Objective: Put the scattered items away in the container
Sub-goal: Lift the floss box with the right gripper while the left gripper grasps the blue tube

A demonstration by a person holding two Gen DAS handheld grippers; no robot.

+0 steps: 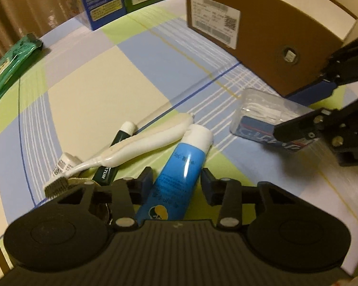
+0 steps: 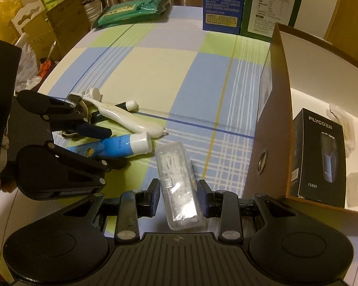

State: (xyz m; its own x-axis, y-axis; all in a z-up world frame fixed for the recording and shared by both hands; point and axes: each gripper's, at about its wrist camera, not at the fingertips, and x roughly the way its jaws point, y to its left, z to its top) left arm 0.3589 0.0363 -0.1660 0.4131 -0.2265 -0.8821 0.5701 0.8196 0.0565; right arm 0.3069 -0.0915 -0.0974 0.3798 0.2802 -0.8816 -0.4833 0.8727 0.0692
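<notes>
Toothpaste, a blue plastic tube with a white cap, lies on the checked blue, green and cream tablecloth in my left wrist view, and the left gripper has its two pads closed in against the tube's flanks. Just to its left a white toothbrush lies across a dark green tube. Further right the right gripper reaches down onto a clear plastic floss-pick case, which lies just in front of the open brown cardboard box. In my right wrist view the right gripper pinches that clear case between its pads, the case lengthwise along the fingers and low over the cloth. At the left, the left gripper straddles the blue tube. The cardboard box stands at the right, and a black shaver carton is upright inside it.
</notes>
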